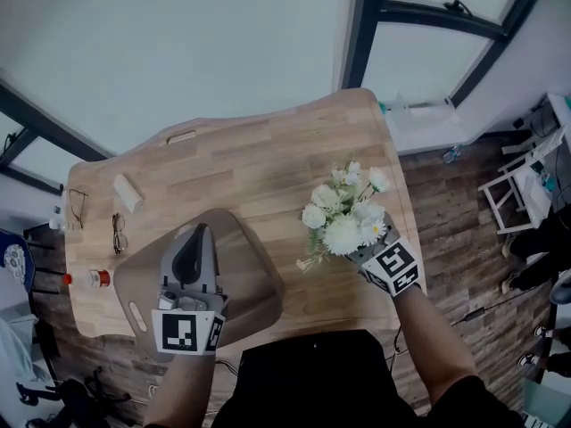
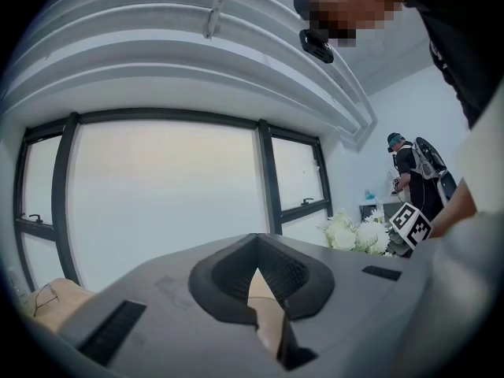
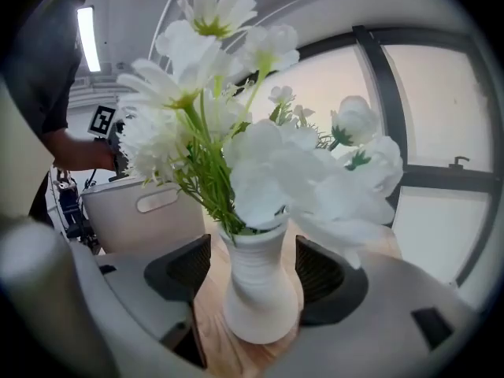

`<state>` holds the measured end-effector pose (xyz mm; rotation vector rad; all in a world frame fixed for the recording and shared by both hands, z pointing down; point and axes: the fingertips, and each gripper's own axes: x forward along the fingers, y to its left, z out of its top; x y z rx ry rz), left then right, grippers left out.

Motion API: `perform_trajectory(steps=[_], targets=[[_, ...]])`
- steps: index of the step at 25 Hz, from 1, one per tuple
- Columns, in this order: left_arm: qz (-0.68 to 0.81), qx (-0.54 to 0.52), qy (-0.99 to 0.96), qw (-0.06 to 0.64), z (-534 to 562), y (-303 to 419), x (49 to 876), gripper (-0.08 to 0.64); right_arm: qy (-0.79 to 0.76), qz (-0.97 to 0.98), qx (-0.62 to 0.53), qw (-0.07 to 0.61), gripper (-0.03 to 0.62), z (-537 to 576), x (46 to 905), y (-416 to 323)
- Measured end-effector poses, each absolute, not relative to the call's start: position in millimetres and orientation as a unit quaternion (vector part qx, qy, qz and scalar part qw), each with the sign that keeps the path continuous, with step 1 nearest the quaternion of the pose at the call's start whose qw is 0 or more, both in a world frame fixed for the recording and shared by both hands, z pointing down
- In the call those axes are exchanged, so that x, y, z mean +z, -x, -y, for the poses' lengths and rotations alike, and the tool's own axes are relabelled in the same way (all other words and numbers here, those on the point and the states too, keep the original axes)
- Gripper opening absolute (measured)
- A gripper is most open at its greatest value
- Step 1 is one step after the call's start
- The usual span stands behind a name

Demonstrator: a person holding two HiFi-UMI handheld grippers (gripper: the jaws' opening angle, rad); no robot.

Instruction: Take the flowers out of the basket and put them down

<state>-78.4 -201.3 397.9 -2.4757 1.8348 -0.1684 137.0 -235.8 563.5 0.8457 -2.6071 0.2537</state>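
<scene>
Two grippers are at work. Close to the person, the left gripper (image 2: 264, 294) is pinched shut on the thin wall of the basket (image 1: 252, 283). The right gripper (image 3: 253, 278) is wide open, with the white vase (image 3: 260, 305) between its jaws and a gap on each side. The vase stands straight up on the table (image 1: 241, 163), outside the basket and to its right. The flowers (image 3: 236, 132) stick up from it. I think the right gripper should pull straight back so it does not bump the vase.
</scene>
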Motion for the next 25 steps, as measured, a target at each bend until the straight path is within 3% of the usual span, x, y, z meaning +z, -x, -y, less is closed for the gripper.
perform_trajectory(steps=[25], targets=[[-0.575,-0.036,0.817,0.038,147,77,364,0.005,-0.413,0.896,0.096,0.132,0.333,190,491,-186]])
